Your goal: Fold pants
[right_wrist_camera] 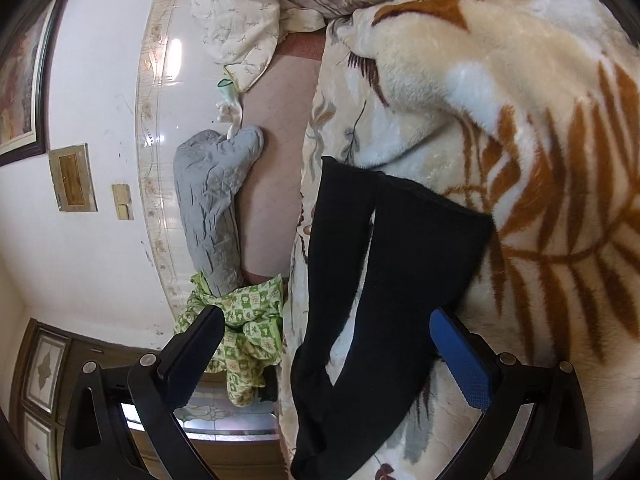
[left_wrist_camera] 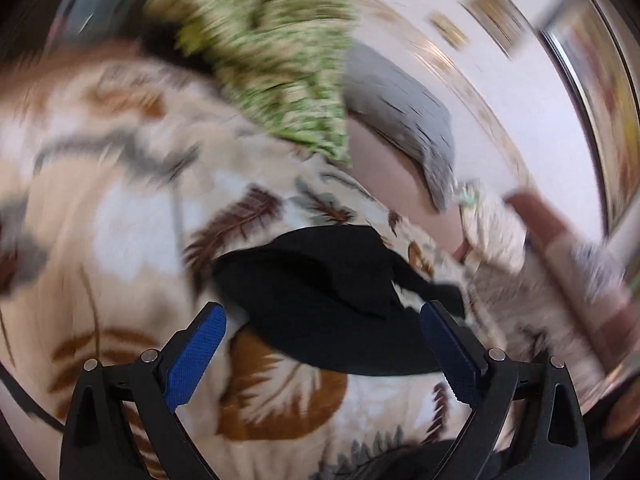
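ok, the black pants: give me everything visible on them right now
The black pants are plain, matte, soft-looking fabric with no visible print. In the right wrist view they lie spread on the leaf-patterned fleece blanket, two legs side by side with a narrow gap between, the blanket showing through it. They are not yet folded. In the blurred left wrist view they appear as a rumpled dark heap. Both the left gripper and right gripper are open, holding nothing.

Both grippers are wide open right now, nothing pinched in either. Left gripper (left_wrist_camera: 323, 320) has its blue pads (left_wrist_camera: 196, 356) splayed toward 10 and 2 o'clock, view all smeared. Right gripper (right_wrist_camera: 328, 328) is spread the same way, fingers (right_wrist_camera: 460, 360) in sharp view
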A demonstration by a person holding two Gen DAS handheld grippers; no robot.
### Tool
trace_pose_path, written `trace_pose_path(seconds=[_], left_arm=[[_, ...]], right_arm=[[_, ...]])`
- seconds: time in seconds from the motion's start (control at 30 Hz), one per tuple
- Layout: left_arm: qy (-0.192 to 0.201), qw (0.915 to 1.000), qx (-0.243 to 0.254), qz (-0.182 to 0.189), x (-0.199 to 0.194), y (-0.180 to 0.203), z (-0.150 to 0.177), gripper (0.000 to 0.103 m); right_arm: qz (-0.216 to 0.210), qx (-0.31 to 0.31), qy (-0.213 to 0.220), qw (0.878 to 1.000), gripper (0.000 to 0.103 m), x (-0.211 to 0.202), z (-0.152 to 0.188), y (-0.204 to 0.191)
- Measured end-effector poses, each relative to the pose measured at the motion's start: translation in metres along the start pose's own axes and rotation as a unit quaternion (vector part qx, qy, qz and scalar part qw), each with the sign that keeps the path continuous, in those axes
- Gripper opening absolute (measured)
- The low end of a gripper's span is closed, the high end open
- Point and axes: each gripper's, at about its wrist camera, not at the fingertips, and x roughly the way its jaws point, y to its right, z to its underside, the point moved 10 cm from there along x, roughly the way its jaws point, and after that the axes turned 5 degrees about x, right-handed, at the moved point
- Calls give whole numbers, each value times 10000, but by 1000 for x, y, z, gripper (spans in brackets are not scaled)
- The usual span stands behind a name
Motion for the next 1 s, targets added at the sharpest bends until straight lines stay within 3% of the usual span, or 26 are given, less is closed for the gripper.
trace_pose_path(seconds=[0.1,0.17,0.3,0.4,0.47,0.53,0.6,0.7,0.8,0.83,0.9,1.0], left_arm=[[-67,9942,-984,434,22,-21,-1,98],[-195,9919,-1112,581,40,-25,-1,98],[-293,9923,-1124,426,71,-40,-9,95],[-133,9972,-682,291,78,-31,-20,87],[-91,9996,-207,-154,78,-28,-20,77],[-222,9968,252,-730,80,-32,-11,54],[-376,9928,523,-1006,88,-33,-3,45],[-344,9900,730,-1161,93,-30,-1,36],[-187,9906,635,-1199,90,-29,-5,33],[-162,9905,624,-1216,89,-29,-5,33],[-140,9907,594,-1215,91,-28,-5,33],[-81,9925,422,-1145,78,-31,-2,39]], right_arm=[[-29,-43,6,10000,103,3,0,-2],[-54,-26,19,10000,103,4,0,-1],[-77,9,28,10000,103,4,-1,0],[-55,-15,-28,10000,103,5,0,0],[-64,-19,-78,9999,103,5,0,0],[-70,-49,-129,9999,103,4,-2,-1],[59,-188,-115,9997,103,0,-6,-1],[759,-869,-99,9933,102,-6,-11,1],[1479,-1869,-74,9712,100,-13,-11,-4],[1412,-2044,-146,9686,100,-15,-9,-8],[1063,-1908,-363,9752,97,-18,-6,-8],[330,-806,-788,9931,87,-22,-8,6]])
